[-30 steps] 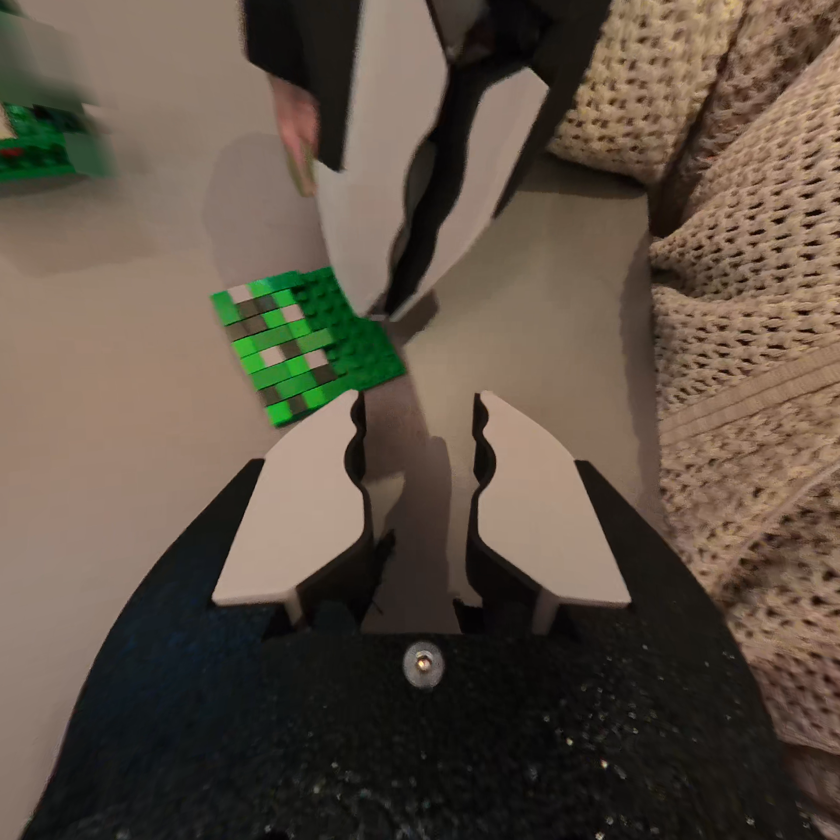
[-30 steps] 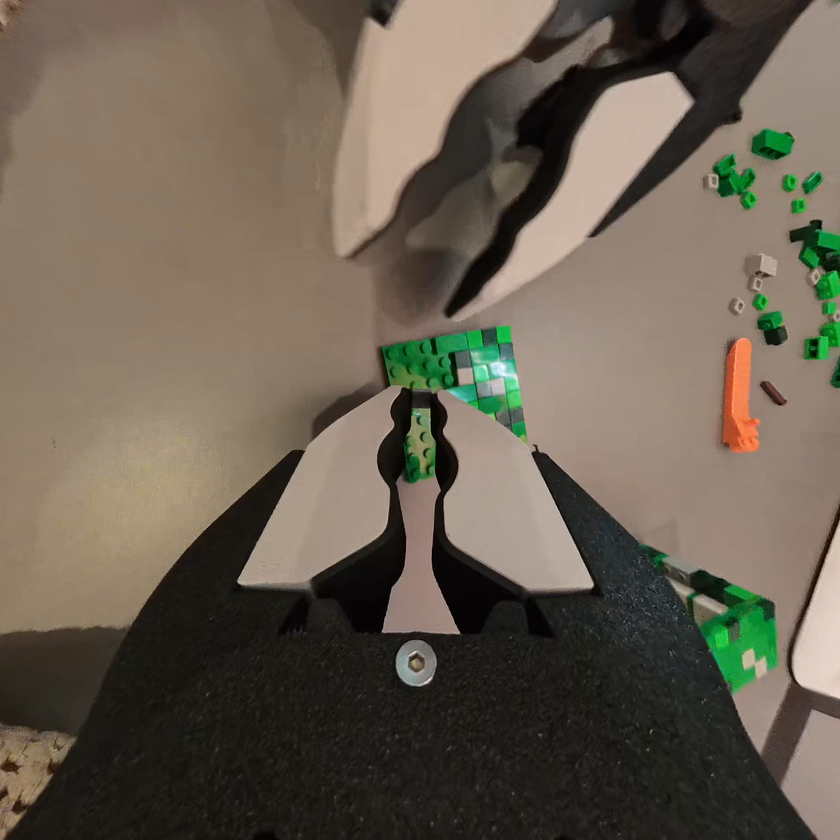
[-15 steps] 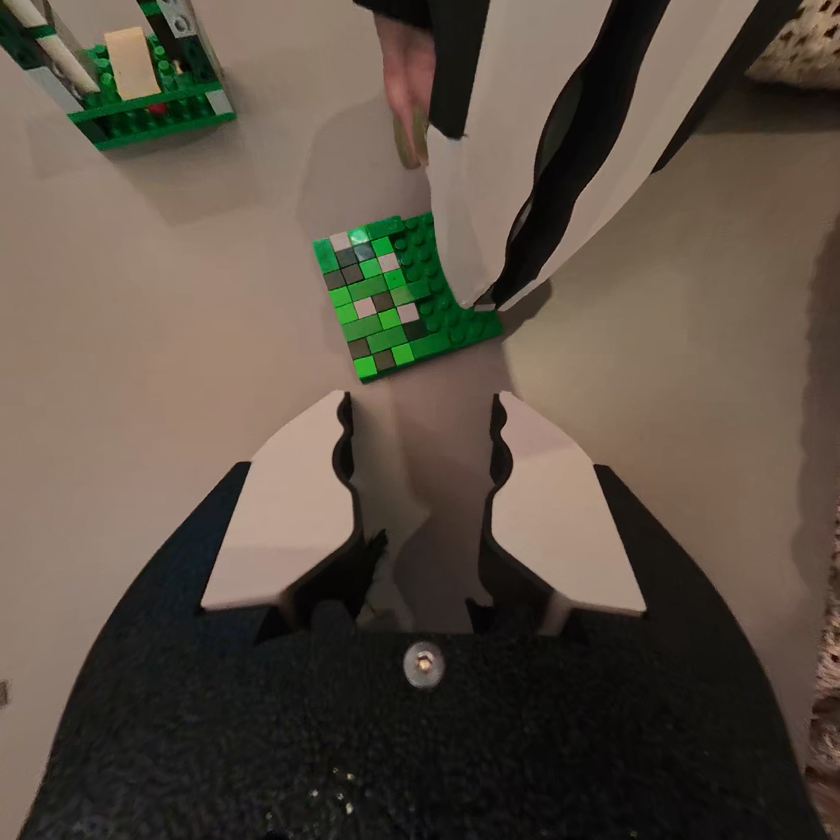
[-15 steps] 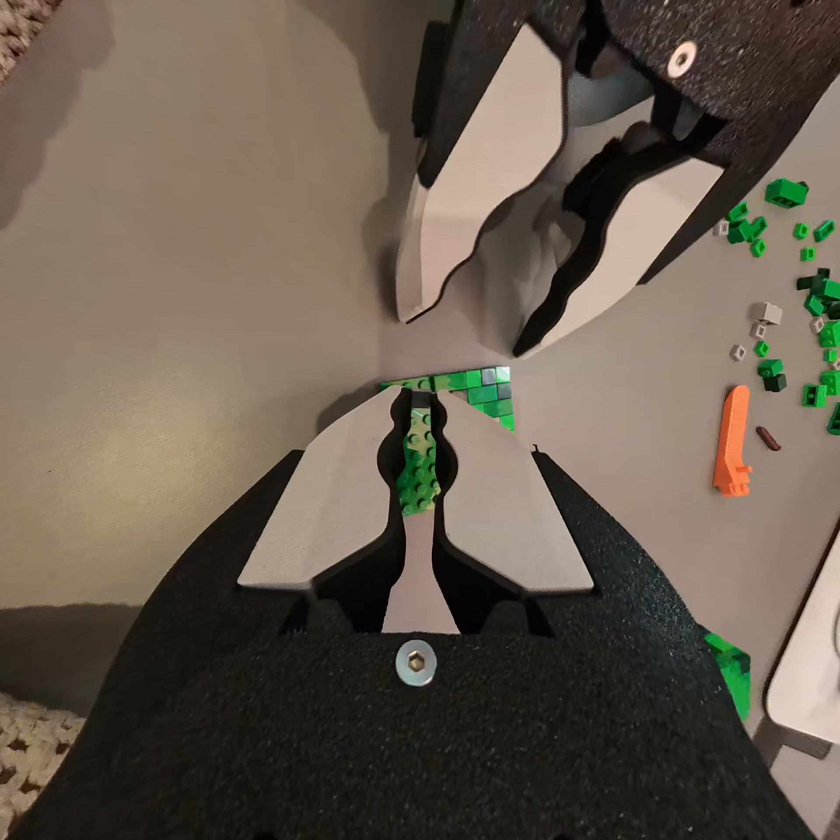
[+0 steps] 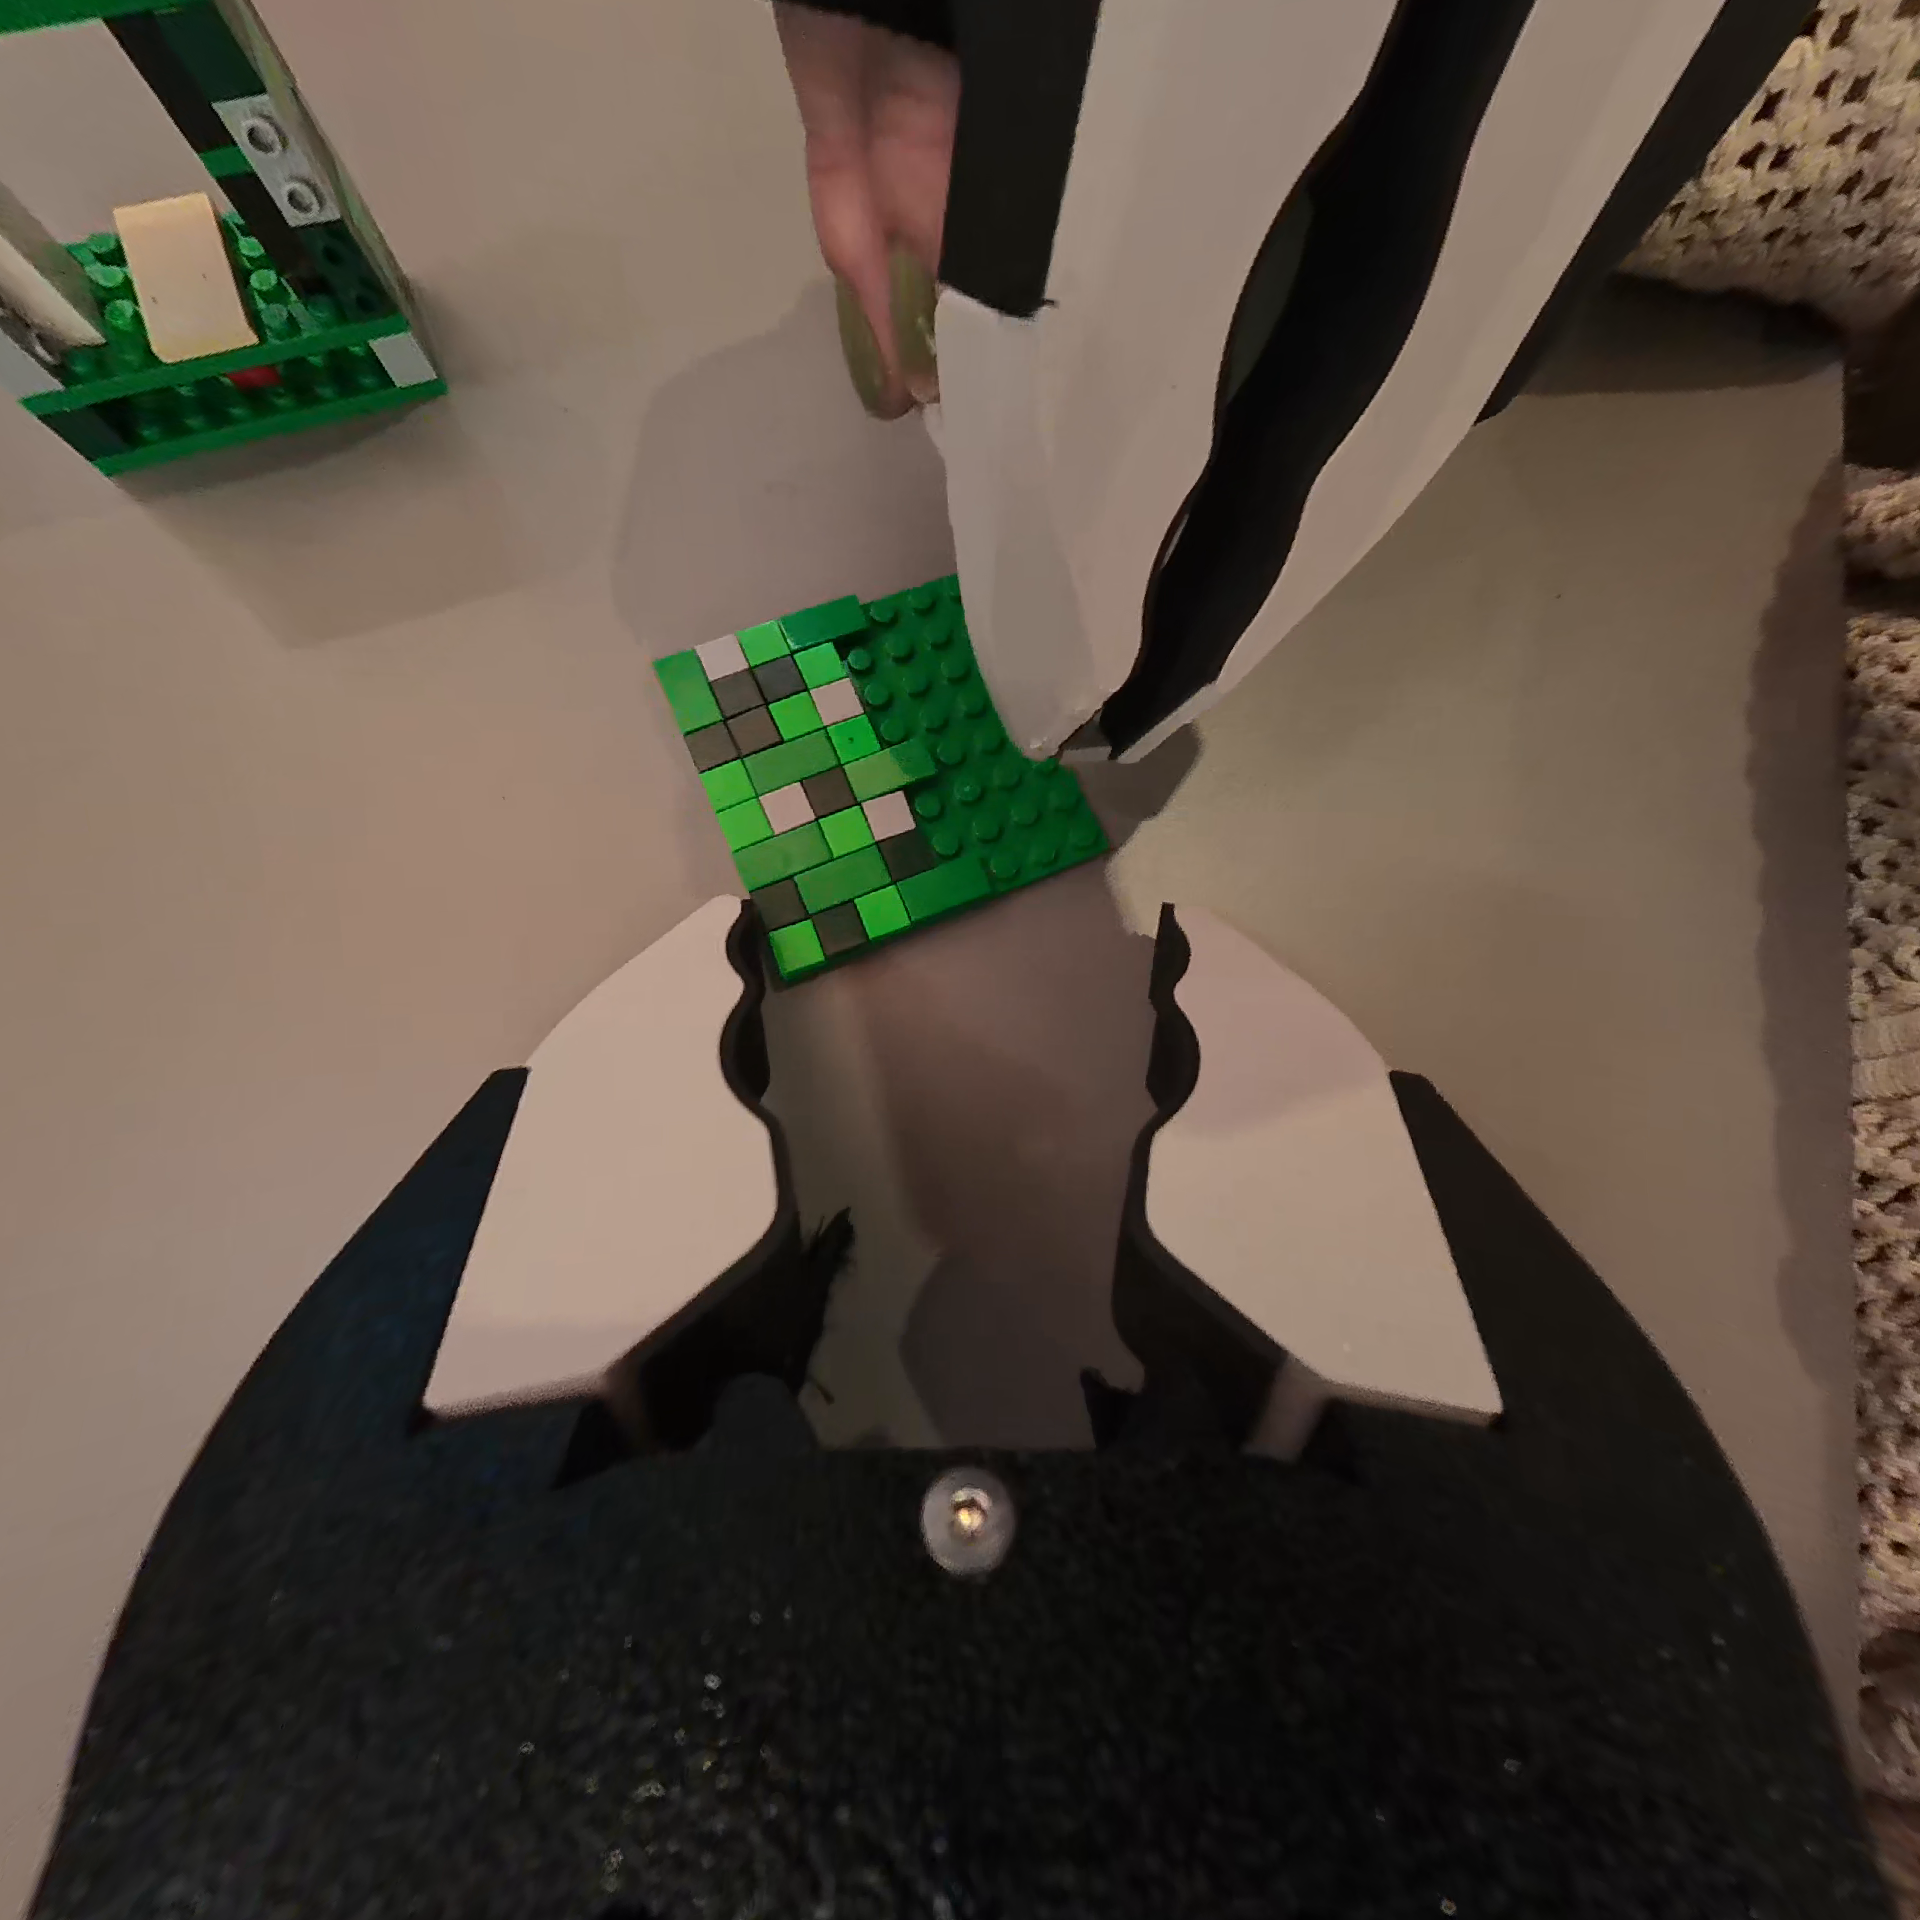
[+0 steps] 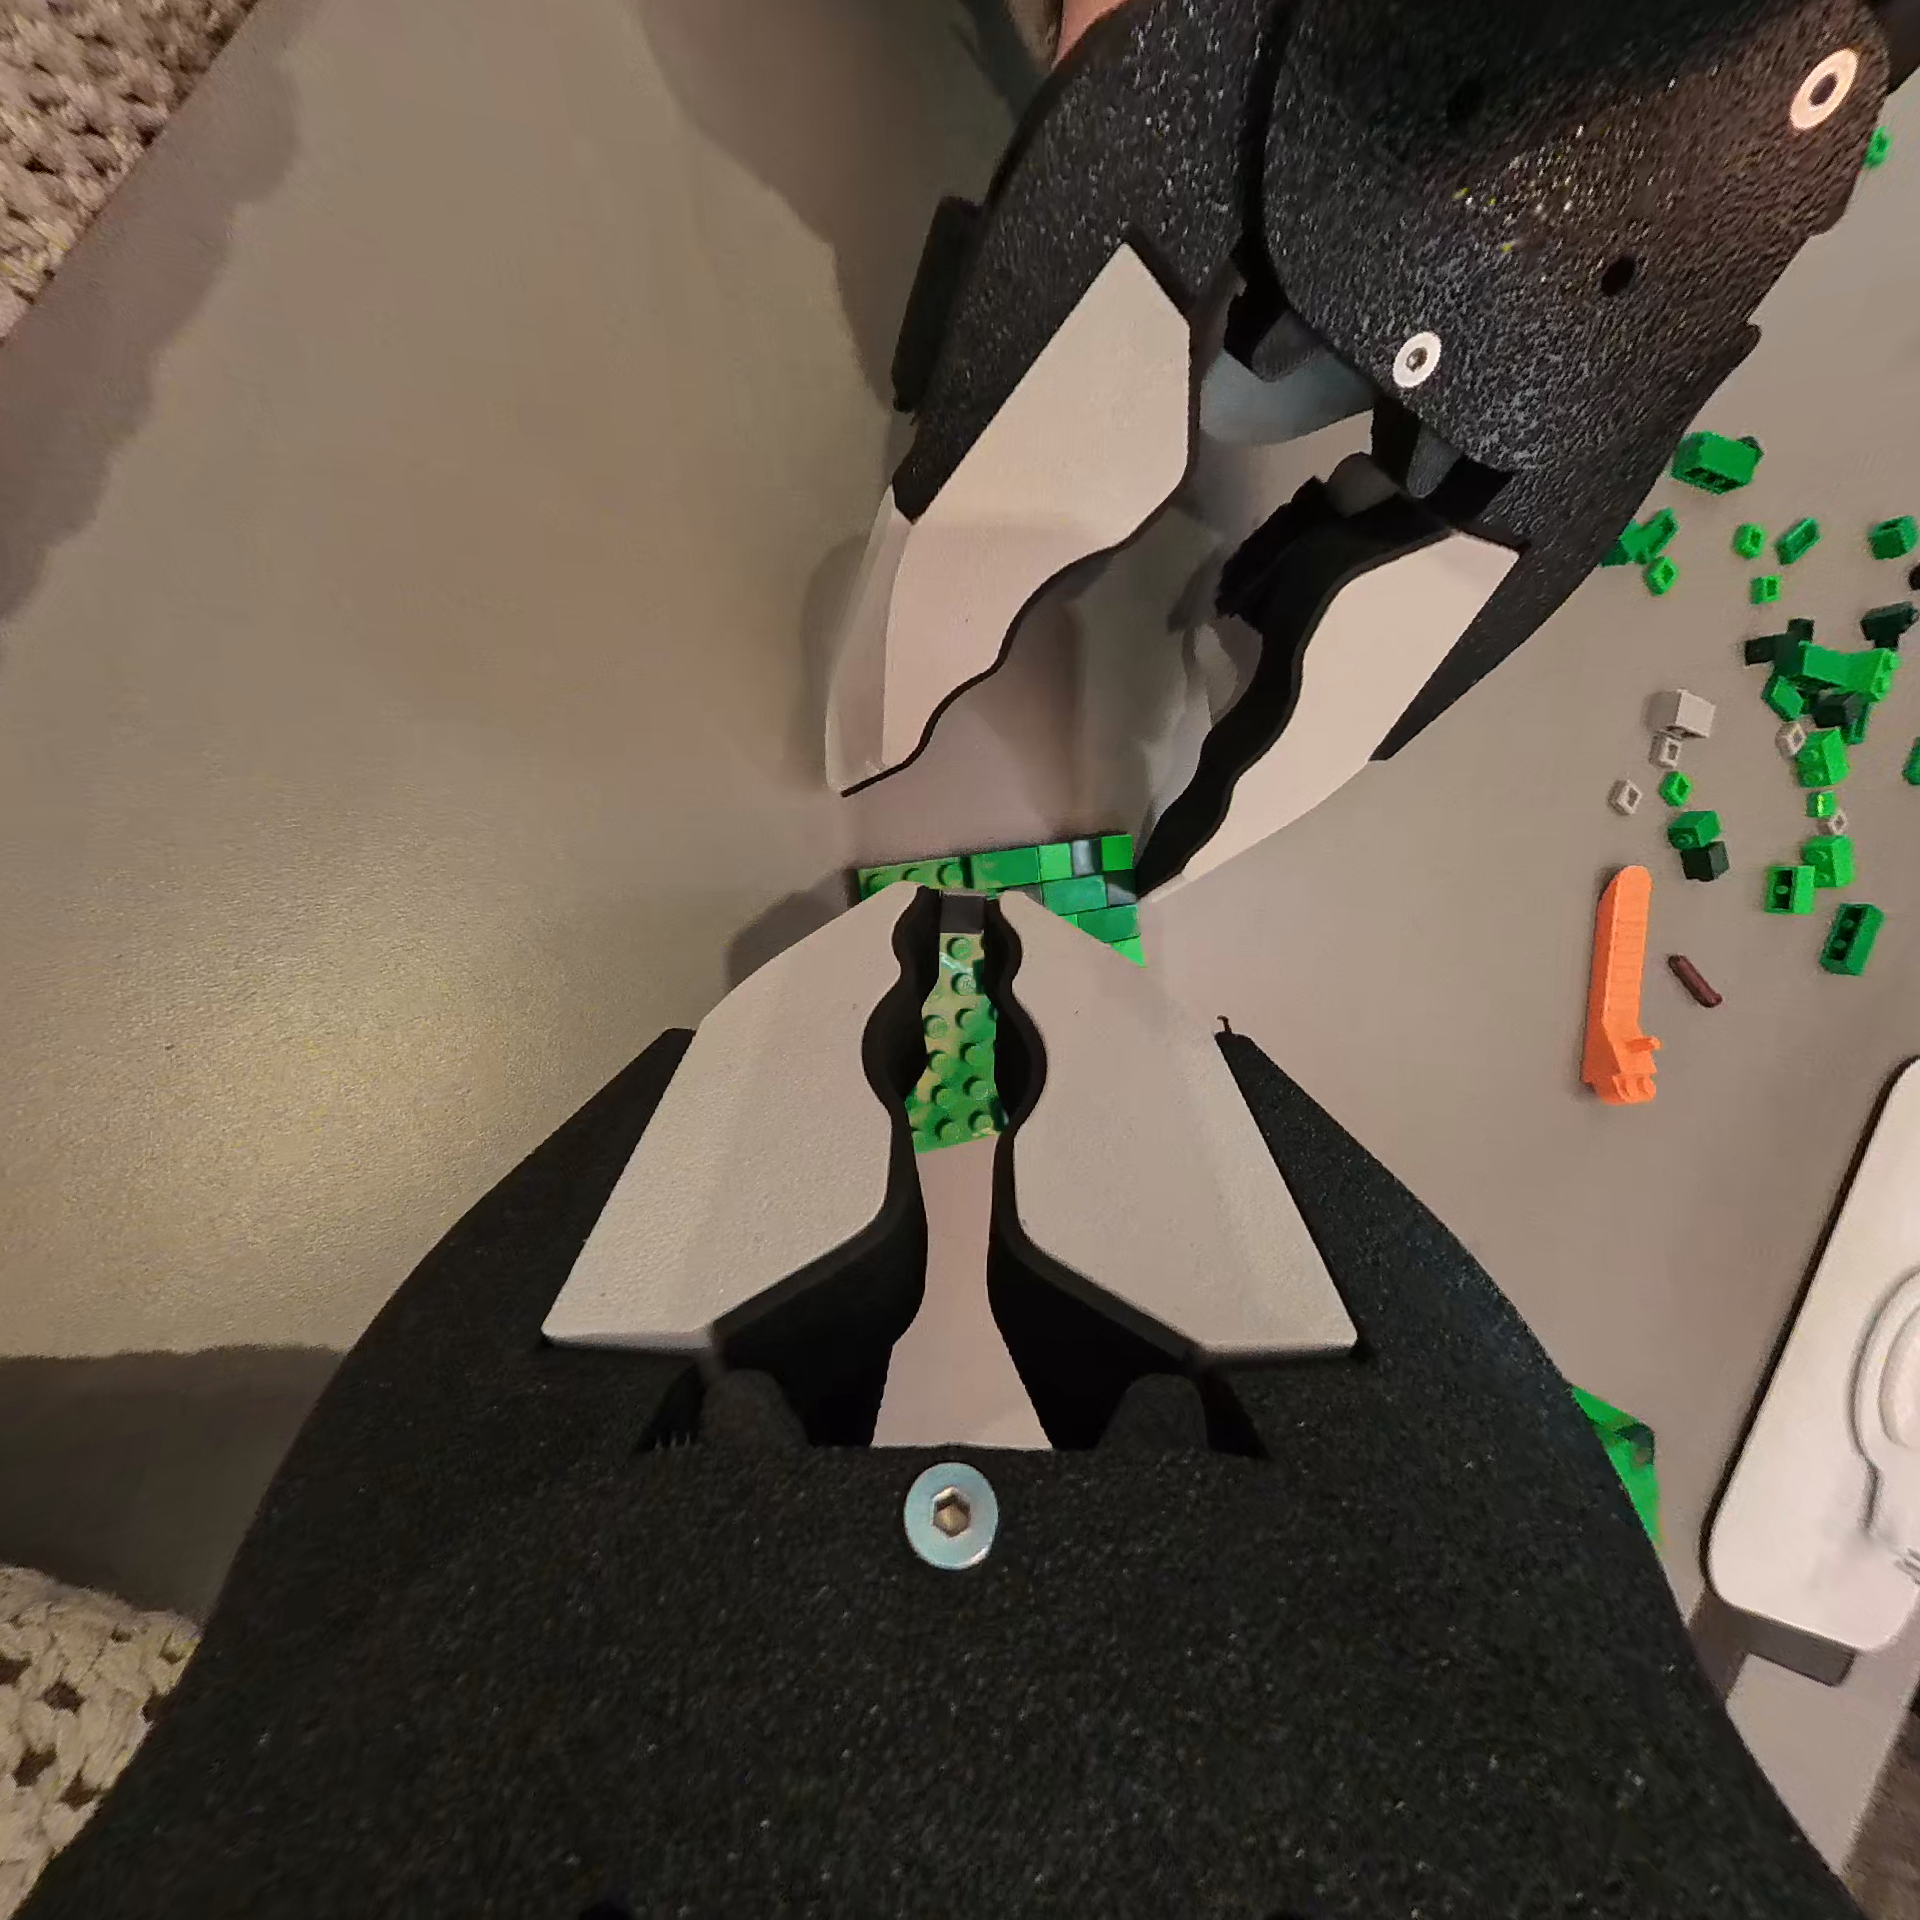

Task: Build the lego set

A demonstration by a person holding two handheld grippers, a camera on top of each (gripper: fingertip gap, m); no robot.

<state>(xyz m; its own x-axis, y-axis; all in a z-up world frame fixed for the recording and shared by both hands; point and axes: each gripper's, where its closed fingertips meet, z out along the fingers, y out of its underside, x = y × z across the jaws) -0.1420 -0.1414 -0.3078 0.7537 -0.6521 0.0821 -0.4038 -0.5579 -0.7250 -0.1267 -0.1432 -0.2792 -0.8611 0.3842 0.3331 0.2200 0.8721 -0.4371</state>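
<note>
My right gripper (image 6: 951, 904) pinches a small dark tile over the square green studded plate (image 5: 966, 758), frame centre — left gripper (image 5: 940, 925) gapes wide, empty, just beside the plate's near edge.

No readable text, labels, numbers or signs in either view.

The studs on the flat green Lego baseplate (image 5: 966, 769) carry embossed marks, but these are too small and blurred to make out, and the smooth green, grey and white tiles covering part of it are blank. The partly built green Lego frame (image 5: 223, 343) with its tan sloped piece bears no sticker or print. The scattered loose green and grey bricks (image 6: 1808, 727), the orange plastic brick separator (image 6: 1616, 987) and the pale grey tabletop (image 6: 416, 623) also show no lettering.
</note>
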